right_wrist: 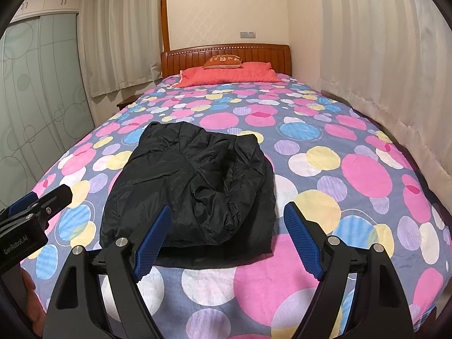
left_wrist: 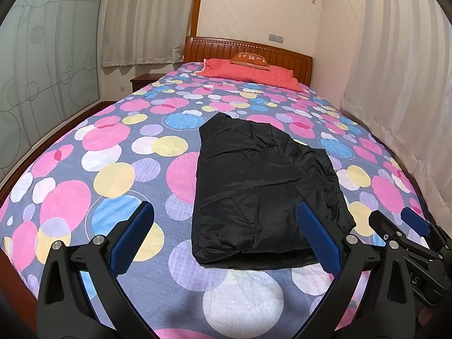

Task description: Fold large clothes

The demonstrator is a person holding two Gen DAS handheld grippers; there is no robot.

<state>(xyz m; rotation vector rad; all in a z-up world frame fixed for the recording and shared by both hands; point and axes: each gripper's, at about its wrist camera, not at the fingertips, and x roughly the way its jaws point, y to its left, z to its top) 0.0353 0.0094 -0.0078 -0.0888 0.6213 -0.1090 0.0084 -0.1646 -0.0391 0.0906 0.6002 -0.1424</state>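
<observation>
A black puffy jacket (left_wrist: 262, 195) lies folded into a long bundle on the bed's bubble-patterned cover (left_wrist: 113, 152). It also shows in the right wrist view (right_wrist: 195, 189). My left gripper (left_wrist: 226, 220) is open and empty, held above the near end of the jacket, its blue pads (left_wrist: 135, 237) spread wide. My right gripper (right_wrist: 228, 226) is open and empty too, just short of the jacket's near edge. The right gripper also shows at the right edge of the left wrist view (left_wrist: 395, 220). The left gripper shows at the left edge of the right wrist view (right_wrist: 39, 200).
A red pillow (left_wrist: 248, 75) with a small orange cushion (left_wrist: 250, 58) lies at the wooden headboard (left_wrist: 291, 53). White curtains (left_wrist: 395, 84) hang along the right side. A frosted sliding wardrobe (left_wrist: 42, 70) and a nightstand (left_wrist: 144, 80) stand on the left.
</observation>
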